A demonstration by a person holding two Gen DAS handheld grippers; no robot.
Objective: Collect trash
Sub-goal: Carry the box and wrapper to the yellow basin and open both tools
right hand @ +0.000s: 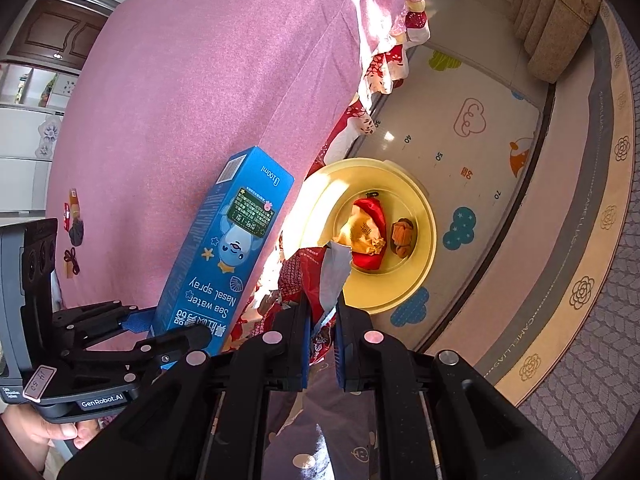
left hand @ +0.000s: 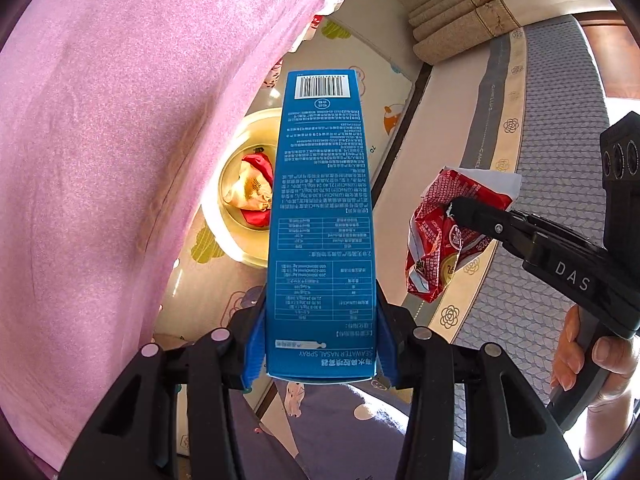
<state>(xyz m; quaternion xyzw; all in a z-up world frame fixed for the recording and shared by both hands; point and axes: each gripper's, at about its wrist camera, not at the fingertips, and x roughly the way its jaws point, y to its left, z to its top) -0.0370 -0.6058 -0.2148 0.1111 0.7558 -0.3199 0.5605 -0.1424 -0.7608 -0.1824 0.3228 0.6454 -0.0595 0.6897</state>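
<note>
Left gripper point(left hand: 320, 344): our jaws grasp a blue box point(left hand: 320, 208), "Sea water Nasal spray", "100ml".
Right gripper point(right hand: 322, 316): our jaws clench a red wrapper point(right hand: 312, 280).

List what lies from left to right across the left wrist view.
Pink bedcover → yellow bin → blue nasal spray box → red wrapper → right gripper.
</note>
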